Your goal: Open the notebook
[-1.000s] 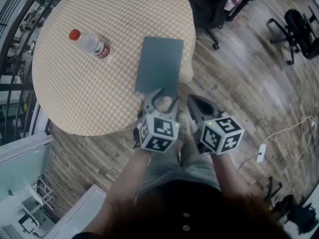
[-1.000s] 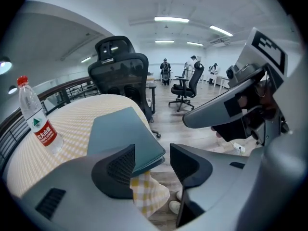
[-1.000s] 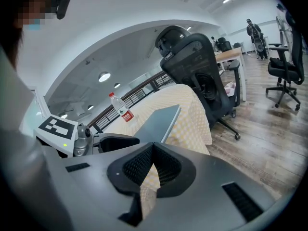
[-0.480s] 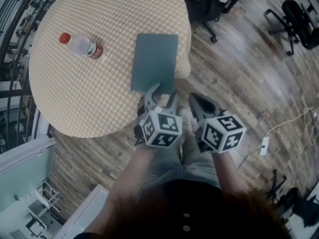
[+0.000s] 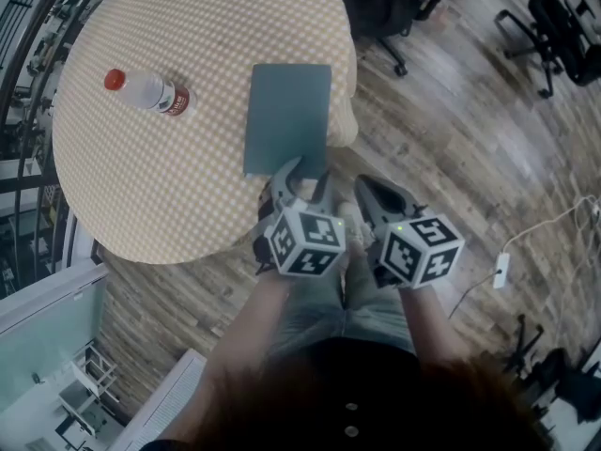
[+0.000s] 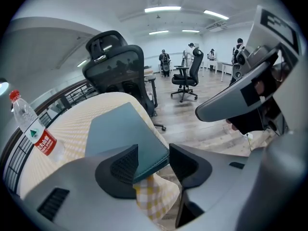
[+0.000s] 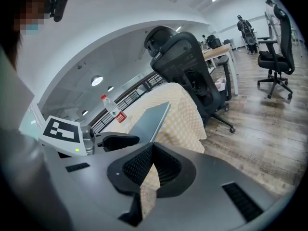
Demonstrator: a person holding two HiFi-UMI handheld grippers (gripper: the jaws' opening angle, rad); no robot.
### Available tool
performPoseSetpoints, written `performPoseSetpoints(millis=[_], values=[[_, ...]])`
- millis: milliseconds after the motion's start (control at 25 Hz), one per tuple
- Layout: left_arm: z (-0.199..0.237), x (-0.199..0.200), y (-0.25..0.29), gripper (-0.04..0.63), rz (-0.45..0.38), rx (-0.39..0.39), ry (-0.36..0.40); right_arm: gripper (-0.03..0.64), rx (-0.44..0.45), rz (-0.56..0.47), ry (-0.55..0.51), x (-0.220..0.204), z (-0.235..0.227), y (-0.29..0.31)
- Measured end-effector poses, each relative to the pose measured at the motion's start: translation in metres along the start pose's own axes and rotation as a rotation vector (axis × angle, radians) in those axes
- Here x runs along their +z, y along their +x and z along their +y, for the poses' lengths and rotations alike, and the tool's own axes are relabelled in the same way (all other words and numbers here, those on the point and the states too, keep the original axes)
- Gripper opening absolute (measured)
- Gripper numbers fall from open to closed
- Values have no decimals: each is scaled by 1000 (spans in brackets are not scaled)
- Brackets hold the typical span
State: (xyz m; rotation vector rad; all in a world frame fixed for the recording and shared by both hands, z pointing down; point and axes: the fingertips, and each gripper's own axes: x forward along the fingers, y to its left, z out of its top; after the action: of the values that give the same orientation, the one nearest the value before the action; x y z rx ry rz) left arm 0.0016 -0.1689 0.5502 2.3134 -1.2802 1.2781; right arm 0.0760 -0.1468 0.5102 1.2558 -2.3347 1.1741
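Observation:
A closed teal notebook (image 5: 287,116) lies on the round table's yellow checked cloth (image 5: 188,186), reaching the near edge. My left gripper (image 5: 305,178) is open, its jaws standing on either side of the notebook's near corner (image 6: 144,150) without closing on it. My right gripper (image 5: 364,188) hangs just off the table's edge to the right, its jaws shut with the pads (image 7: 144,165) meeting in front of the hanging cloth. From the right gripper view the notebook (image 7: 150,118) shows edge-on.
A clear water bottle (image 5: 146,90) with a red cap lies on the table's left part. Black office chairs (image 5: 394,7) stand beyond the table on wooden floor. A railing (image 5: 28,83) runs along the left. A white cable lies on the floor (image 5: 526,242).
The head view has drifted slightly, shifting table and bottle a little leftward. Both grippers keep their places at the notebook's near edge.

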Motion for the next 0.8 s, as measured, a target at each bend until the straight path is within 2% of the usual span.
performPoseSetpoints(millis=[160,280,480,800], values=[[-1,0,0,200,-2,6,44,11,5,-4,8,0,2,2],[-4,3,1,150,-4,21,116,11,6,-6,11,1,0,5],[-7,3,2,131,8,35,199,11,7,-6,20,0,-1,4],[-9,6,-1,91,4,-4,173,11,19,-9,20,4,0,4]])
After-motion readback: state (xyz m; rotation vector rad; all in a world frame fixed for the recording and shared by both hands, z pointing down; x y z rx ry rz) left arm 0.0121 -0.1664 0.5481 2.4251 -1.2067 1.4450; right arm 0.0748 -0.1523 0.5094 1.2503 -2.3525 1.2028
